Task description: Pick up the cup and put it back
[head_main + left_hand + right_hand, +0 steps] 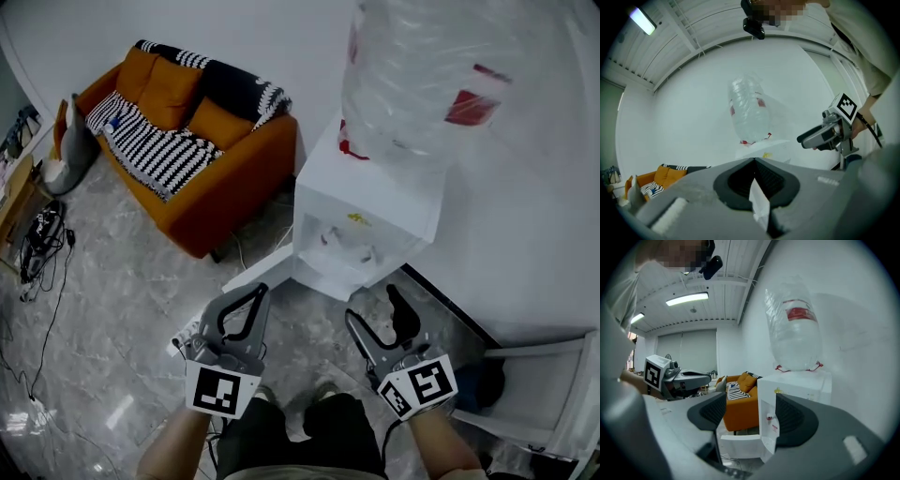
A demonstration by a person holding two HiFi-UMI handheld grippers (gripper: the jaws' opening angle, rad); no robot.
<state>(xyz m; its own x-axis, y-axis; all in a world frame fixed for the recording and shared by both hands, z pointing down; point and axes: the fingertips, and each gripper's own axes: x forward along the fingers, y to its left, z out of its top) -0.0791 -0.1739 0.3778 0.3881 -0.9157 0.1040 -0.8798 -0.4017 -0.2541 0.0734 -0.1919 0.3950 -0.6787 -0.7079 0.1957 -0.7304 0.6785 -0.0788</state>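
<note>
The right hand-held gripper (377,311) is spread and empty, ready to take the cup, while the left hand-held gripper (249,302) is clenched on nothing, apparently idle. Both face the dispenser (375,202). The cup is unclear, but a pale shape (336,242) in the dispenser's recess may be it.

The sofa (220,206) is showing a deep orange, its cushions (169,94) are matching it, and the throw (155,150) draped over it is running in black and white stripes, with a bolder black-and-white edge along the backrest. The water dispenser (370,220) is standing out in white with a small yellow mark on its front, and the bottle (422,75) on top is showing clear plastic with a red label and a red collar. The floor (122,309) is gleaming in grey with pale marbled veining, while the wall (525,216) is reading plain white. The left gripper (258,292) and the right gripper (372,305) are both showing grey bodies with black pads and are wearing black-and-white square markers
</note>
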